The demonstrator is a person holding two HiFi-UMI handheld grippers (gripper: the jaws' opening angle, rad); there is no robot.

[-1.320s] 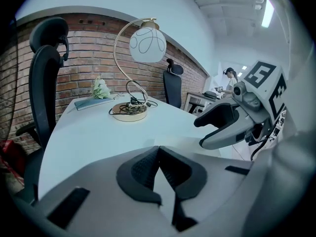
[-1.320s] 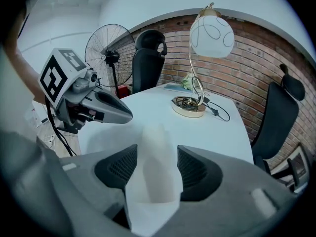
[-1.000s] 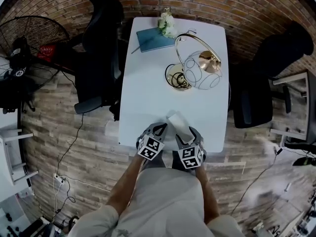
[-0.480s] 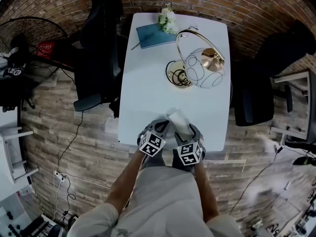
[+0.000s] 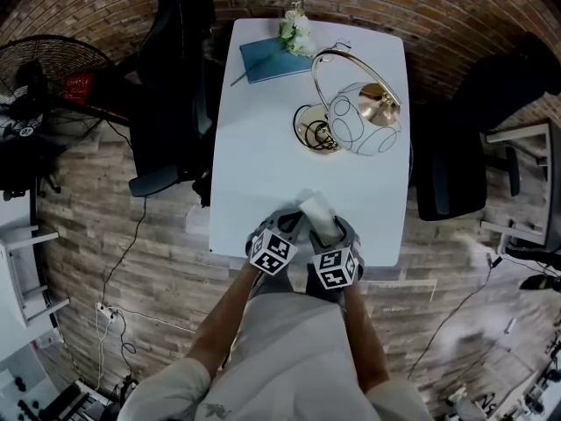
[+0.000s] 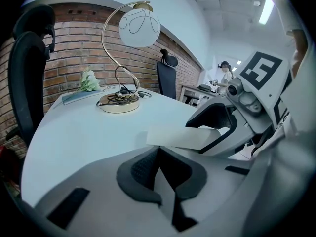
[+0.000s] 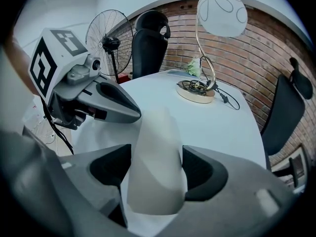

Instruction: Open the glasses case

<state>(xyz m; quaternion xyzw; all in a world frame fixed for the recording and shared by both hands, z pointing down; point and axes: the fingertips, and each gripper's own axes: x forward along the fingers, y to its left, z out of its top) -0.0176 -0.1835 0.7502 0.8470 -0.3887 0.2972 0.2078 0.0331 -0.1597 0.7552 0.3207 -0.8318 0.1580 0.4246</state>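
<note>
my left gripper point(image 5: 284, 227) and right gripper point(image 5: 339, 232) are grey shells with black pads point(image 6: 140, 169), each bearing a black-and-white marker cube point(image 5: 272, 254); my sleeves point(image 5: 171, 391) are pale.

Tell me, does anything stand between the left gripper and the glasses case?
Nothing visible does. The glasses case is just ahead of the left gripper, whose jaws are together. Only the right gripper is near it, with the case between its jaws.
</note>
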